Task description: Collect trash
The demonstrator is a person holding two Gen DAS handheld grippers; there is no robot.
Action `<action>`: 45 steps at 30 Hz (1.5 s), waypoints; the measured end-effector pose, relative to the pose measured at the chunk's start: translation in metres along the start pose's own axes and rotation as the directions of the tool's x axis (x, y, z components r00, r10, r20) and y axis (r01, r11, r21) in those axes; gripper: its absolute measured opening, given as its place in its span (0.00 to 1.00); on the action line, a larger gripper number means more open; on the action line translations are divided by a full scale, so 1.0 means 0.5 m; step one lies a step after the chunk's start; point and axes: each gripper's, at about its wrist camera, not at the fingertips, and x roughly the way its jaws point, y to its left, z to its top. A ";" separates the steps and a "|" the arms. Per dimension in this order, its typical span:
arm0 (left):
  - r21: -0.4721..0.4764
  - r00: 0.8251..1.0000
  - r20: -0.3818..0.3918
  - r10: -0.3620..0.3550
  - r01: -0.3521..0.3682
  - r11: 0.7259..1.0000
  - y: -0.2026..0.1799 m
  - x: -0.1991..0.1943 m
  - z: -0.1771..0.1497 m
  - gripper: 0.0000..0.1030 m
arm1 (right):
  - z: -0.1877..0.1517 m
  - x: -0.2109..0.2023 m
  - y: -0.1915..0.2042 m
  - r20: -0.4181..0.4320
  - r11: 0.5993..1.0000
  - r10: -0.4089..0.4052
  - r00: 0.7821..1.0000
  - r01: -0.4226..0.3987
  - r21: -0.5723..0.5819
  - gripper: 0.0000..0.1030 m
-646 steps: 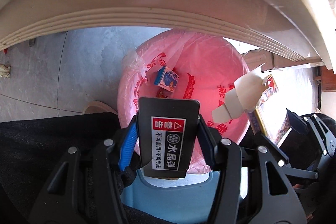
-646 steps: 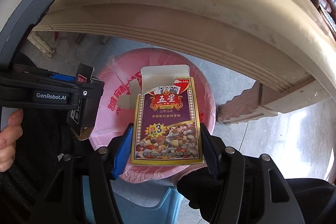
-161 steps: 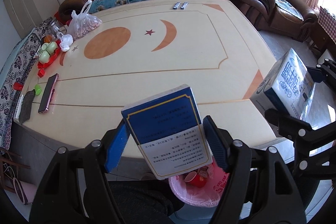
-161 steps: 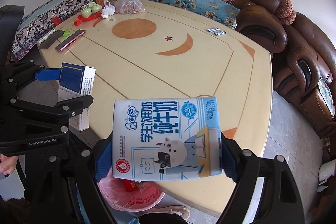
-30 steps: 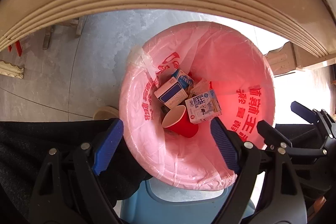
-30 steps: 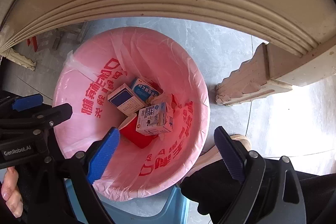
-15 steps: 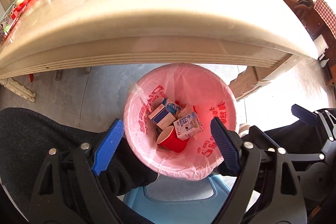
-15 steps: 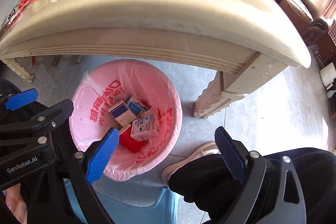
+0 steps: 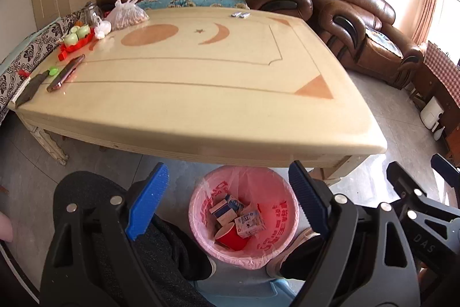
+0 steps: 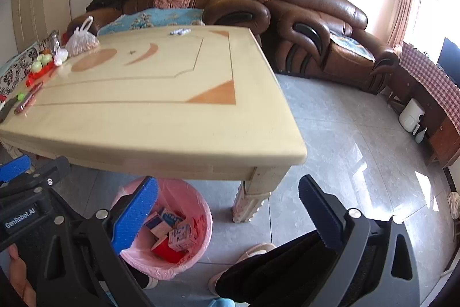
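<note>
A pink-lined trash bin (image 9: 276, 209) stands on the floor under the near edge of the cream table (image 9: 201, 94). In it lie a blue-and-white box (image 9: 222, 210), a small milk carton (image 9: 249, 223) and a red cup (image 9: 231, 233). My left gripper (image 9: 227, 171) hangs high above the bin, open, with nothing between its blue pads. My right gripper (image 10: 228, 180) is to the right of the bin (image 10: 201, 209); its jaws are opening and hold nothing. Two small wrappers (image 9: 241, 14) lie at the table's far edge.
On the table's left side are a phone (image 9: 65, 73), a red tray with green cups (image 9: 76, 41) and a plastic bag (image 9: 128, 13). A brown sofa (image 9: 345, 19) runs behind. The person's dark trouser legs (image 9: 161, 249) flank the bin, over a blue stool (image 9: 244, 287).
Both grippers rose from just over the bin and tilted upward. The bin now looks small and low, and the table top and sofa have come into view.
</note>
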 end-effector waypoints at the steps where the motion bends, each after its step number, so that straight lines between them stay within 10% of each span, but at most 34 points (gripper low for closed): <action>1: 0.002 1.000 0.019 -0.010 0.010 1.000 -0.004 -0.015 0.006 0.82 | 0.011 -0.024 0.000 0.028 1.000 -0.001 1.000 0.001 0.001 0.93; 17: 0.015 0.968 0.247 0.046 -0.051 0.999 -0.040 -0.232 0.032 0.94 | 0.055 -0.251 -0.019 0.244 0.997 -0.043 0.969 0.028 0.065 0.93; 45: 0.034 0.960 0.277 0.047 -0.059 0.998 -0.052 -0.286 0.031 0.94 | 0.038 -0.324 -0.031 0.305 0.994 -0.067 0.950 0.037 0.106 0.93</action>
